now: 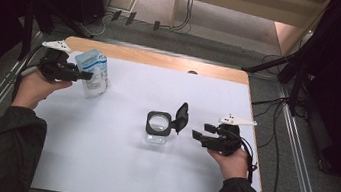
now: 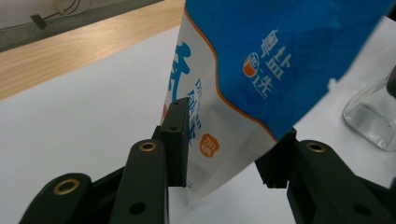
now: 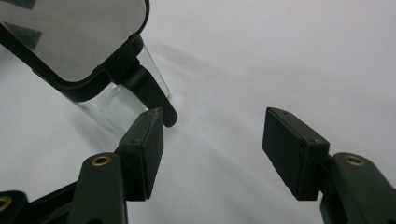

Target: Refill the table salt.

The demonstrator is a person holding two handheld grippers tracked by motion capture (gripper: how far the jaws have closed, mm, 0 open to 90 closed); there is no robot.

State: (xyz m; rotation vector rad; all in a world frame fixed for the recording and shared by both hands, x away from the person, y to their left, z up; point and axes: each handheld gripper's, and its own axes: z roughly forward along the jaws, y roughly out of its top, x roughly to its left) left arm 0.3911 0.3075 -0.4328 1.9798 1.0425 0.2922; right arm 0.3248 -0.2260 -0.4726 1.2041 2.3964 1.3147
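A blue and white pouch (image 1: 93, 71) with printed characters stands tilted at the far left of the white table cover (image 1: 108, 168). My left gripper (image 1: 86, 75) is shut on it. In the left gripper view both black pads (image 2: 179, 140) meet the sides of the pouch (image 2: 261, 60) near its lower corner. A square glass jar (image 1: 158, 124) sits mid-table, its black hinged lid (image 1: 181, 118) flipped up. My right gripper (image 1: 198, 134) stands open just right of the jar with nothing between its fingers. In the right gripper view, its left pad (image 3: 149, 144) lies close beside the jar (image 3: 116, 105) and lid (image 3: 70, 32).
The table's wooden strip (image 1: 163, 60) runs along the far edge. Metal rails (image 1: 301, 160) border both sides, with cables (image 1: 273, 141) on the floor at the right. The jar (image 2: 371, 116) shows past the pouch in the left gripper view.
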